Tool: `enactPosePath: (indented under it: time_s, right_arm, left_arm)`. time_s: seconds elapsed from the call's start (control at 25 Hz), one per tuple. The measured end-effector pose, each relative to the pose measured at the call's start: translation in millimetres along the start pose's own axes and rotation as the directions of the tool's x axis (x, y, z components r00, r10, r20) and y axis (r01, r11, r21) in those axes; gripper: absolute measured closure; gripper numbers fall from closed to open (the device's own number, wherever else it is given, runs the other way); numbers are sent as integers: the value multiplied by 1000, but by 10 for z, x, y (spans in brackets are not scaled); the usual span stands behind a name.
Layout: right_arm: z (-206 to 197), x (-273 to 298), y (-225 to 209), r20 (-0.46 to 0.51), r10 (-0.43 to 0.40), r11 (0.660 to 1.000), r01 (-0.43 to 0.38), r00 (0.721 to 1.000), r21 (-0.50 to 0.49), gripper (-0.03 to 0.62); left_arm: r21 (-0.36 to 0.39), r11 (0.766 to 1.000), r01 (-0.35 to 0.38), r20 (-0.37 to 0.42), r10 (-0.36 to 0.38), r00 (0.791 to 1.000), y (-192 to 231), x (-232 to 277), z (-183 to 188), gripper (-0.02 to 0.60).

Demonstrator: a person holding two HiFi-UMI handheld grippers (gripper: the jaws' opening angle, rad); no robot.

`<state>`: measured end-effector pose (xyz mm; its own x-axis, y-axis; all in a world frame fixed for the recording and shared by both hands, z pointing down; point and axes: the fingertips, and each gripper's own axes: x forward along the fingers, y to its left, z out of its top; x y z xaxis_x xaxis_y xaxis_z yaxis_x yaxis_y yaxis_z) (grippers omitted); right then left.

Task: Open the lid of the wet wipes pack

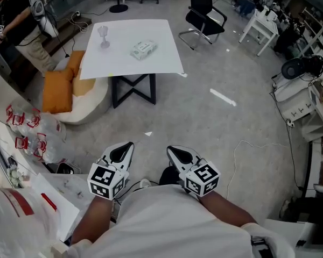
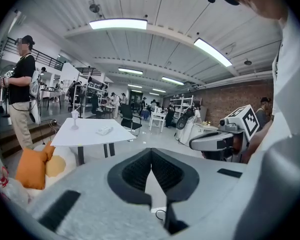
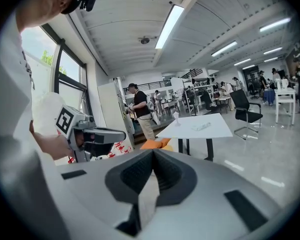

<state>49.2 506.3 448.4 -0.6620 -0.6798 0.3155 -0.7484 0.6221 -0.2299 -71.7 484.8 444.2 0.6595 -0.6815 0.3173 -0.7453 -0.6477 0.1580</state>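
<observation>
The wet wipes pack [image 1: 144, 49] lies on a white table [image 1: 161, 63] far ahead across the floor, with its lid down. It also shows small in the left gripper view [image 2: 104, 130] and the right gripper view [image 3: 202, 126]. My left gripper [image 1: 128, 145] and right gripper [image 1: 172, 150] are held side by side close to my body, far short of the table. Both point toward it with jaws shut and nothing between them. Seen from its own camera, the left gripper [image 2: 151, 151] has its pads meeting at the tips, as does the right gripper [image 3: 152, 152].
A stemmed glass [image 1: 103, 36] stands on the table left of the pack. Orange cushions [image 1: 59, 87] on a white seat sit left of the table, a black office chair [image 1: 204, 15] behind it. A person [image 1: 16, 26] stands at far left. Cable [image 1: 258, 144] on the floor.
</observation>
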Motion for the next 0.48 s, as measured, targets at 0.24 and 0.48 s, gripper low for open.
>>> enactPosePath:
  time_s: [0.24, 0.48]
  right_arm:
    - [2, 106, -32, -15, 14, 1000, -14, 1000, 10, 588]
    - [57, 353, -167, -23, 41, 999, -40, 999, 8, 588]
  left_arm:
    - [-16, 1000, 19, -7, -20, 1000, -19, 82, -63, 575]
    - [-32, 999, 13, -10, -14, 1000, 109, 268, -64, 575]
